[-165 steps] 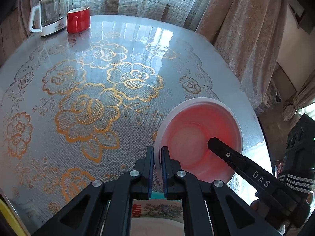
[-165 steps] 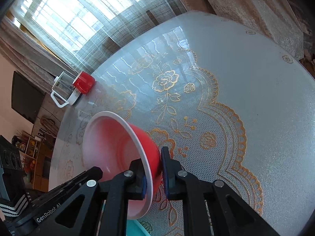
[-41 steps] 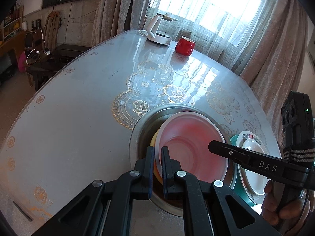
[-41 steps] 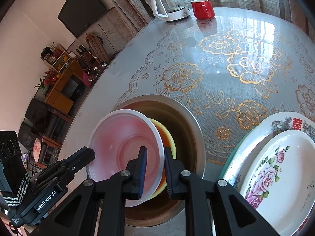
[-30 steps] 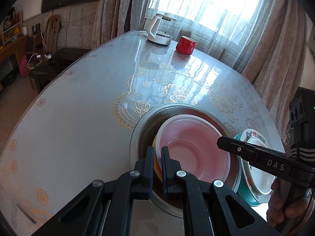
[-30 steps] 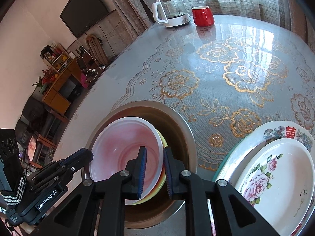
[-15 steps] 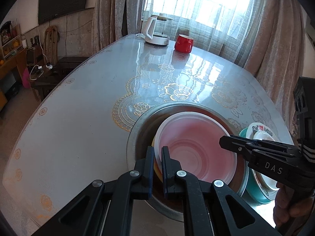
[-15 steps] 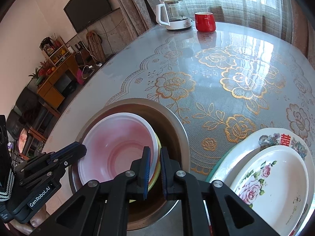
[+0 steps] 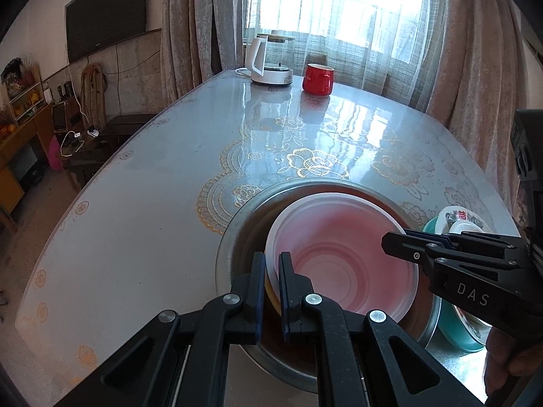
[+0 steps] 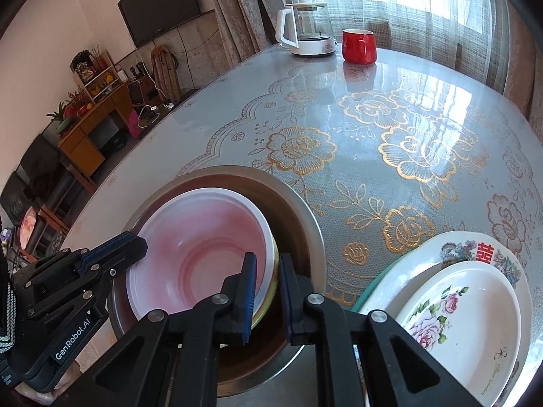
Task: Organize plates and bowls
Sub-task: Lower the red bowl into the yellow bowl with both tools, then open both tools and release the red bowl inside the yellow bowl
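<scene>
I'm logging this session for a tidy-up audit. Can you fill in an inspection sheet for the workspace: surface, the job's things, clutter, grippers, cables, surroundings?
Surface: table under a glossy cloth with gold flowers.
Job's things: pink bowl nested on a yellow bowl inside a metal basin; beside the basin, a rose plate stacked on a larger plate, with a teal dish underneath.
Clutter: kettle and red mug at the far edge.
Grippers: left gripper shut on the pink bowl's rim; right gripper nearly closed, fingers either side of the bowl rims, contact unclear.
Cables: cords on the floor by the wall.
Surroundings: curtains, window, television, shelf.
</scene>
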The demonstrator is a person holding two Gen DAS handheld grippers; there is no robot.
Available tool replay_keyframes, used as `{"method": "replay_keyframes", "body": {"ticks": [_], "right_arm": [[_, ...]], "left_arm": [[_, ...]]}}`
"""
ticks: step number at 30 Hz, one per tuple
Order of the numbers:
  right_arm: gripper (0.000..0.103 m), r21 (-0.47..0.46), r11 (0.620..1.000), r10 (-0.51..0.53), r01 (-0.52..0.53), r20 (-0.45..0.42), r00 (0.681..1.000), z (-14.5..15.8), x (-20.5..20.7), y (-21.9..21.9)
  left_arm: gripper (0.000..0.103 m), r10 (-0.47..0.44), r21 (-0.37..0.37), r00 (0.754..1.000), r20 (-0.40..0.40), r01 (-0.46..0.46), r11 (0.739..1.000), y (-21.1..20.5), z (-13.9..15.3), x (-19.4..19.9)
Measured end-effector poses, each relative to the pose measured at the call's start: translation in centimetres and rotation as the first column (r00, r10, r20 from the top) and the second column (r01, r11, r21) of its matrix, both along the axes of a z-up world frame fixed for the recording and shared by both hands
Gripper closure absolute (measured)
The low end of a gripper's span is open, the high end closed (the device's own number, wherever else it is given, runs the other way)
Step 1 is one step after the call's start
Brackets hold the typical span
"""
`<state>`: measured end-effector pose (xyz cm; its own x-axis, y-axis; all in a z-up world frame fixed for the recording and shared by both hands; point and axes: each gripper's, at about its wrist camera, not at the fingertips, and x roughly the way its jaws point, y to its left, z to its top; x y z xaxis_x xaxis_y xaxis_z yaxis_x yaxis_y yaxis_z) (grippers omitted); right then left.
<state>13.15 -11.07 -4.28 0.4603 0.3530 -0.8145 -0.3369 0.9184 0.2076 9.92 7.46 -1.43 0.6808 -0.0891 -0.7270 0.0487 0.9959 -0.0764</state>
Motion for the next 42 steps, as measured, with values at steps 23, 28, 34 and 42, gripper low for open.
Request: {"method": "replay_keyframes", "body": {"ticks": [23,28,34,42], "right_arm": [[0.083,0.071,0.997,-0.031,0.03,0.01,0.999,0.0,-0.6,-0.5],[0.081,0.087,0.995,-0.049,0.047,0.023,0.999,0.3,-0.7,-0.9],[0.081,0.102,0.994,-0.054,0.05,0.034,0.998,0.8,-1.7,-1.3],[0.088,0.093,0.995,-0.044,0.039,0.044,0.998,0.4,-1.8,-1.2]], "left_arm": [[0.095,0.034,0.047,0.999,0.019,-0.035,0.998,-0.3,-0.6,-0.3],[0.094,0.034,0.047,0.999,0.018,-0.034,0.998,-0.3,-0.7,-0.5],[0.093,0.042,0.035,0.999,0.011,-0.042,0.999,-0.2,-0.7,-0.7],[0.094,0.032,0.065,0.999,0.032,-0.034,0.997,-0.6,-0.6,-0.4]]}}
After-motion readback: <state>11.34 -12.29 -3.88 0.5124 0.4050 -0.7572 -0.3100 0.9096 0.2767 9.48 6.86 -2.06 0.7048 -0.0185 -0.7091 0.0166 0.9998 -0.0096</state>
